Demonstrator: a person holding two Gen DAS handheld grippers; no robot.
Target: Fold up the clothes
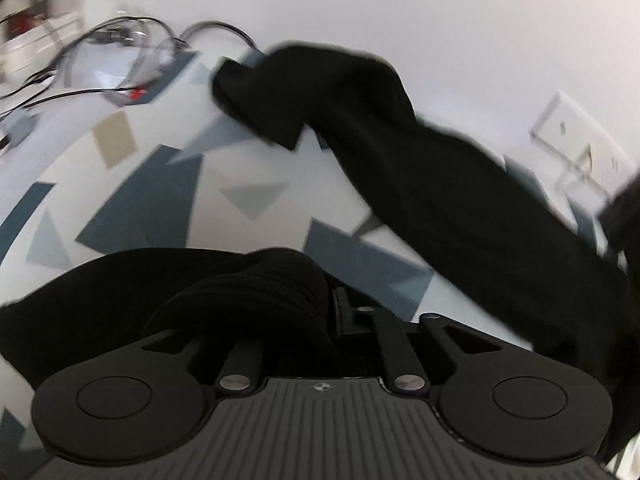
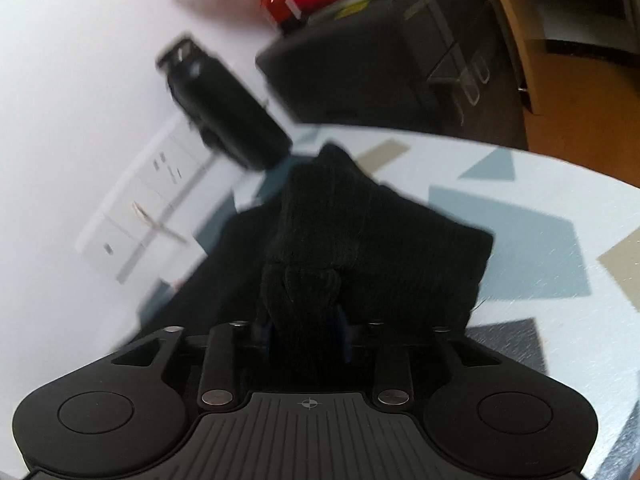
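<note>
A black knit garment (image 1: 440,184) stretches above a table (image 1: 132,196) covered in a white cloth printed with blue, grey and beige shapes, held at each end by a handheld gripper. In the left wrist view, the left gripper (image 1: 320,304) is clamped on a bunched fold of the garment at the near edge, while the rest of the fabric runs up and away to the right, with a loose end drooping at the far side. In the right wrist view, the right gripper (image 2: 306,332) pinches another thick wad of the same garment (image 2: 360,232), which hangs ahead of it over the table (image 2: 520,232). Cables (image 1: 120,36) lie at the table's far left. A black bottle (image 2: 224,112) and a dark case (image 2: 360,68) appear blurred beyond the table's edge, near a white wall socket (image 2: 140,200).
</note>
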